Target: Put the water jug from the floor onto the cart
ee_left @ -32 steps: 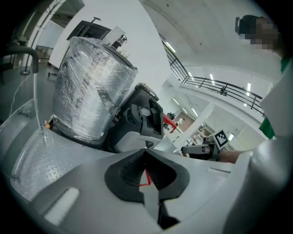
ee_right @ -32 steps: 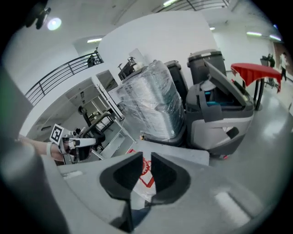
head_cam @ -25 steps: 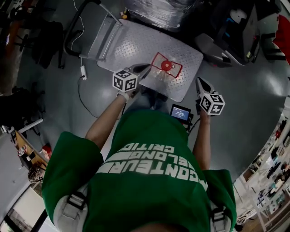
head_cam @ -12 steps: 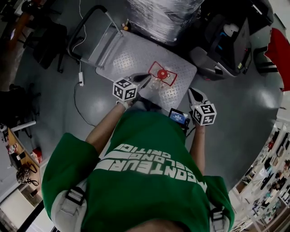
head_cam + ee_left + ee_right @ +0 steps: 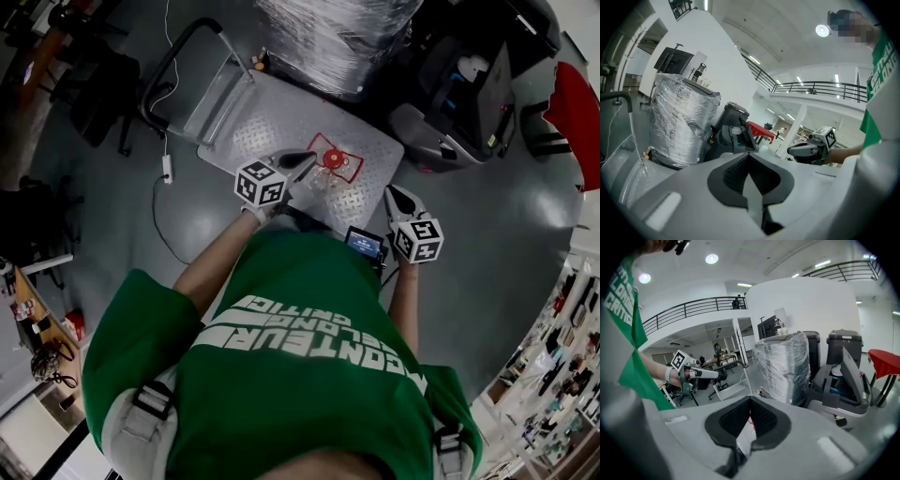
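Holding both grippers up in front of me, both clamped shut and empty. Left gripper point(image 5: 304, 158): ribbed black pads are meeting in a tight V in its own view, with nothing between them. Right gripper point(image 5: 392, 193): same, the pads are pressing together on nothing. Both bodies are showing as smooth matte grey shells with a marker cube at the back.

Water jug point(image 5: 330, 160) is sitting upright on the cart point(image 5: 251, 124), on the half of the deck nearer me. It has a clear body, a round red cap and a red frame around the top. In the head view the left gripper's tip is showing just beside the jug; I can't tell if it's touching. The right gripper is hanging off the cart's near corner, well apart from the jug.

Cart deck is reading as flat grey diamond plate with rounded corners and a dark tubular loop handle point(image 5: 174, 67) at its left end. A stretch-wrapped bundle point(image 5: 328, 28) in crinkled, shiny film is standing just beyond the deck. Floor point(image 5: 487, 234) is looking like glossy grey concrete.
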A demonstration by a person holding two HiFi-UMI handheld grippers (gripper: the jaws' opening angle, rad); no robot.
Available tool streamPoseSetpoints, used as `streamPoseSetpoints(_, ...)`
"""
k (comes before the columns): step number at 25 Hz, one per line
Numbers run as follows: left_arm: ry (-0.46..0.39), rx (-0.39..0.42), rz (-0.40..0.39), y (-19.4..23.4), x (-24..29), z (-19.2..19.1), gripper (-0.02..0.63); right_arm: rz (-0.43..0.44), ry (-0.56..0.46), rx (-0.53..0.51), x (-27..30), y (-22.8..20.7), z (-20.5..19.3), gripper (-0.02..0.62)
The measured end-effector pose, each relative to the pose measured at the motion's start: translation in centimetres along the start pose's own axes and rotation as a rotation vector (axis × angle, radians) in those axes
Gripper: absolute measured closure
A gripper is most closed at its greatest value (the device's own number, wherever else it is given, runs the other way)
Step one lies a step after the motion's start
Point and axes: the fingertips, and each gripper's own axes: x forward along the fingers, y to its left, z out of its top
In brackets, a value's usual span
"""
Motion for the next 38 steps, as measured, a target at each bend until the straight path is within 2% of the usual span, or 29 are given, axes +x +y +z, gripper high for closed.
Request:
streamPoseSetpoints(12, 0.028, 0.037, -0.035, 0.1, -0.7, 0.3, 0.606, -0.003, 0.014, -0.035, 2.0, 1.4, 1.0, 0.603)
streamPoseSetpoints(18, -0.016, -0.001, -0.014, 1.5, -1.4, 0.7, 0.606, -0.002, 0.038, -0.058, 2.6, 1.7, 0.8, 0.603)
streamPoseSetpoints(38, -0.011, -0.049, 0.026, 1.3, -2.7, -1.5, 0.606, 0.039, 0.083, -0.087, 3.1, 2.2, -0.6, 0.601)
